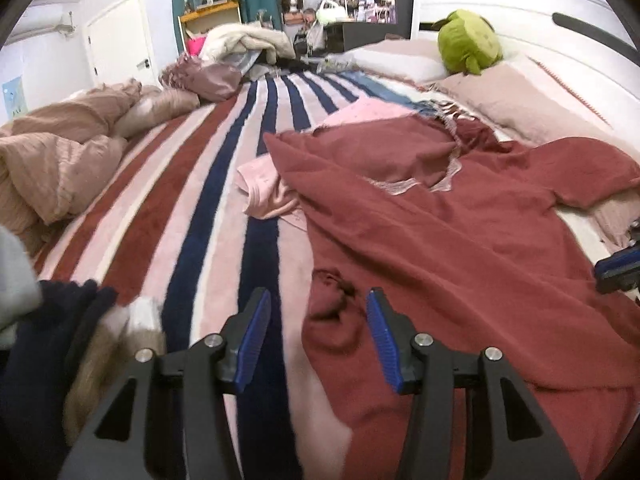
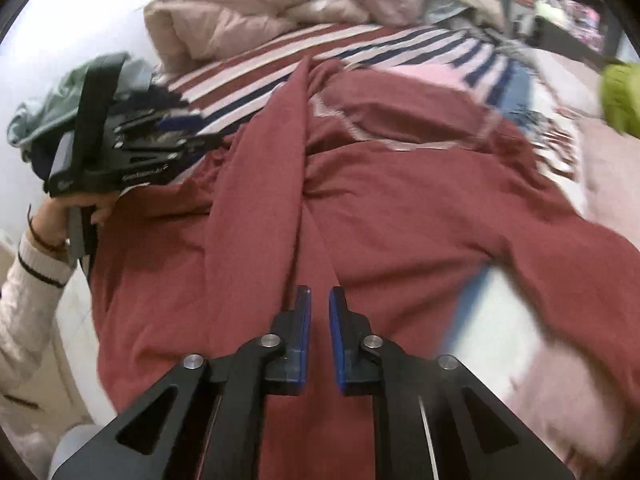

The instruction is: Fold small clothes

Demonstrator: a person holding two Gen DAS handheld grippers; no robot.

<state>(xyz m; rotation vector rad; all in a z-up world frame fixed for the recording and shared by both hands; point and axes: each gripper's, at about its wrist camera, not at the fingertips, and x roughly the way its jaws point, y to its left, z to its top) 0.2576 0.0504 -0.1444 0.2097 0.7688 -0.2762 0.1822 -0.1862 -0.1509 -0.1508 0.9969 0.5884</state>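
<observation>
Overhead, left tongs (image 1: 316, 300) gape over the striped blanket (image 1: 224, 200); right tongs (image 2: 319, 300) clenched, empty.

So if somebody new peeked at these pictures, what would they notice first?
Probably the big dark red knit top spread rumpled across the striped fleece blanket on the bed, right in front of both grippers. Next, the lime green plush toy sitting up by the white headboard, on the pale pillows. A soft pink garment peeks out from under the red top's edge.

Both wrist views look steeply down, close over the bed, sharing the red garment (image 1: 460, 240).
</observation>
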